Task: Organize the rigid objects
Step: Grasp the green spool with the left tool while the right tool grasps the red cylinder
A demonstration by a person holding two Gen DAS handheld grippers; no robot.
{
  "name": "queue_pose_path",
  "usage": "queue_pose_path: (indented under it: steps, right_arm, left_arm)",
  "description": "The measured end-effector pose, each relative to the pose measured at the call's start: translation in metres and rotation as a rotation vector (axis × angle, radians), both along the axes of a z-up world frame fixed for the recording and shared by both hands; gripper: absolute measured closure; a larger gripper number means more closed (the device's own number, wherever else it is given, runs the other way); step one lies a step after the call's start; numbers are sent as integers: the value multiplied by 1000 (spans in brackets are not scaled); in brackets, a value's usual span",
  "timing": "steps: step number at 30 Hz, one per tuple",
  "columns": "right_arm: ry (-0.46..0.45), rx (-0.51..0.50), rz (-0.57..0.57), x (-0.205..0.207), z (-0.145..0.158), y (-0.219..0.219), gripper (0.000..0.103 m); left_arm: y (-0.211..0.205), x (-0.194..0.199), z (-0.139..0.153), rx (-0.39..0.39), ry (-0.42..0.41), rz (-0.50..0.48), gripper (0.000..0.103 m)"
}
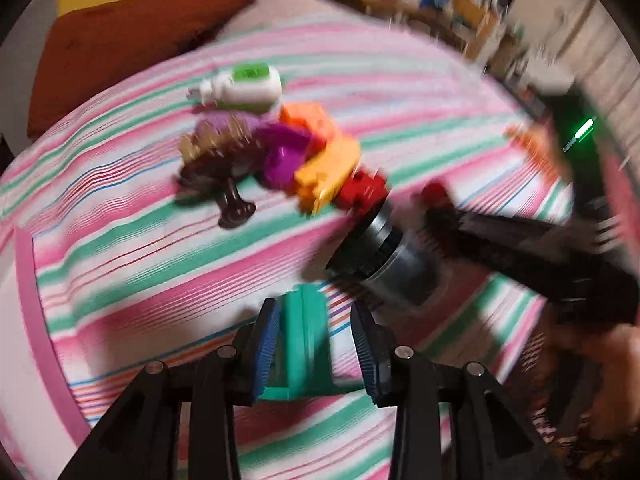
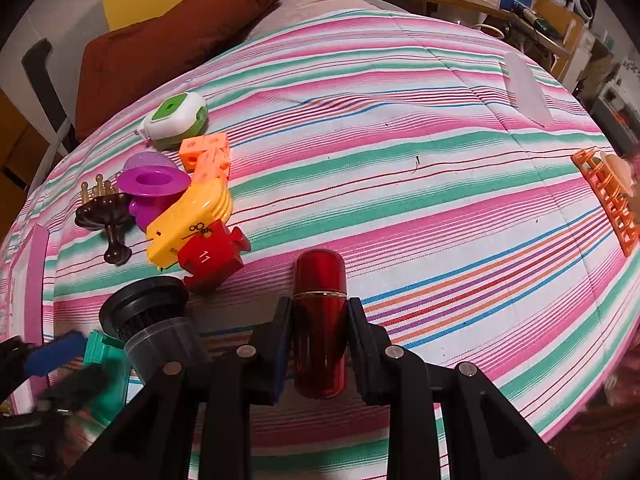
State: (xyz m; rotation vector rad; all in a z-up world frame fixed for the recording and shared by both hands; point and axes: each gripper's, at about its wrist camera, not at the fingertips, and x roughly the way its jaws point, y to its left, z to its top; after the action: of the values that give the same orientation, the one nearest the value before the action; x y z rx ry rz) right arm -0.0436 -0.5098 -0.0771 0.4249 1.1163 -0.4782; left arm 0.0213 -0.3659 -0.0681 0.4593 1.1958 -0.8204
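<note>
My left gripper [image 1: 314, 334] has its blue pads around a teal plastic piece [image 1: 306, 344], with small gaps showing on both sides in a blurred view. My right gripper [image 2: 320, 340] is shut on a red capsule-shaped case [image 2: 320, 320] with a gold band, held just above the striped bedspread [image 2: 400, 160]. A row of objects lies to the left: a white-green box [image 2: 176, 120], orange cubes [image 2: 208, 156], a purple spool [image 2: 154, 192], a brown stand [image 2: 106, 220], a yellow piece [image 2: 188, 220], a red puzzle block [image 2: 212, 256] and a black-grey filter [image 2: 156, 328].
A brown pillow [image 2: 180, 32] lies at the bed's head. An orange rack [image 2: 608, 196] sits at the right edge. A clear flat strip [image 2: 524, 88] lies far right. A cluttered desk [image 2: 520, 12] stands beyond the bed. A pink-edged item [image 2: 32, 264] lies at the left.
</note>
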Motion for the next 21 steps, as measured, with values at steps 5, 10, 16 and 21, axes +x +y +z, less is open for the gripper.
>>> queue_pose_path:
  steps: [5,10,16,21]
  right_arm:
    - [1,-3,6,2,0,-2,76]
    - [-8,6,2,0,1,-4,76]
    - [-8,7,1,-2,1,-3,76]
    - [-6,-1,6,-2,1,-1,76]
  left_arm:
    - [2,-2,-11,-24,24,-1,74]
    - [37,-10,13,-186,-49,54,74]
    - [82,-14,15,-267,-94,112,74]
    - [87,-11,4,-302,-38,151,74]
